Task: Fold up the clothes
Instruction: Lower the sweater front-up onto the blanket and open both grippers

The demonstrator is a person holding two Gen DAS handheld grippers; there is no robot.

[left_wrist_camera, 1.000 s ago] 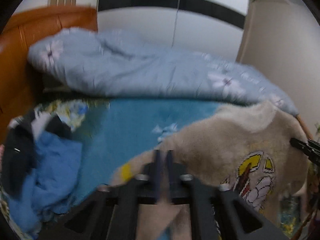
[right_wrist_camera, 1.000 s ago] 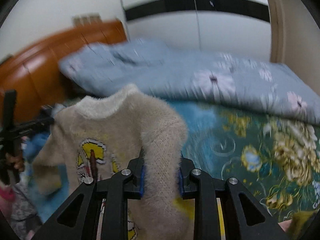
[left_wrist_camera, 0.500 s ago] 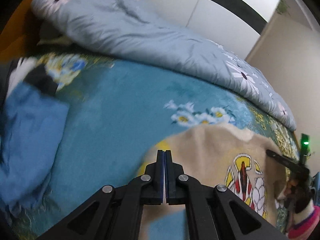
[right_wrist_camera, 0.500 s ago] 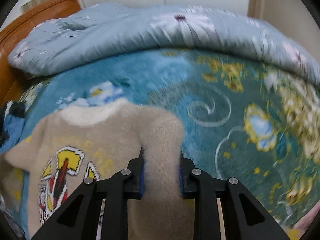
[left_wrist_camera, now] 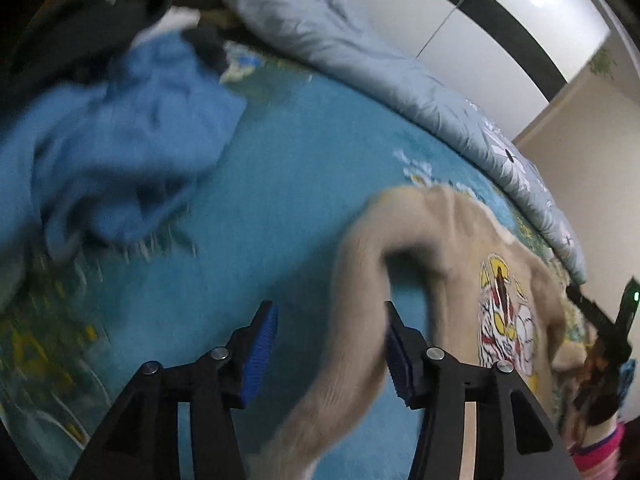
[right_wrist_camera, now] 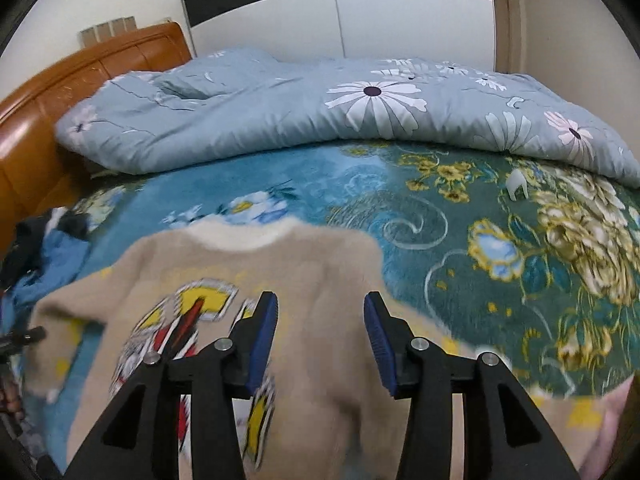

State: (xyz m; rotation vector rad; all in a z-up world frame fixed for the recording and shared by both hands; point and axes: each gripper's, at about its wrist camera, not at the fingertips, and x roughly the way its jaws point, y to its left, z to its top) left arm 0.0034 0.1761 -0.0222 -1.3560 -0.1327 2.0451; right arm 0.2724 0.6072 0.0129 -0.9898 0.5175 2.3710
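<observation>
A fuzzy beige sweater [right_wrist_camera: 280, 272] with a cartoon print lies front-up on the teal floral bedspread [right_wrist_camera: 460, 208], its white collar towards the quilt. It also shows in the left wrist view [left_wrist_camera: 460, 248], one sleeve running down between my left fingers. My left gripper [left_wrist_camera: 328, 344] is open, just above that sleeve. My right gripper [right_wrist_camera: 320, 336] is open over the sweater's body and holds nothing.
A pale blue flowered quilt [right_wrist_camera: 320, 112] is bunched along the far side of the bed. A pile of blue and dark clothes [left_wrist_camera: 108, 128] lies at the left. An orange wooden headboard [right_wrist_camera: 80, 76] stands at the far left. A small white plastic piece [right_wrist_camera: 516, 184] lies at the right.
Both grippers have opened and let go of the sweater, which has dropped from hanging to lying flat on the bed. The left view has swung towards the clothes pile.
</observation>
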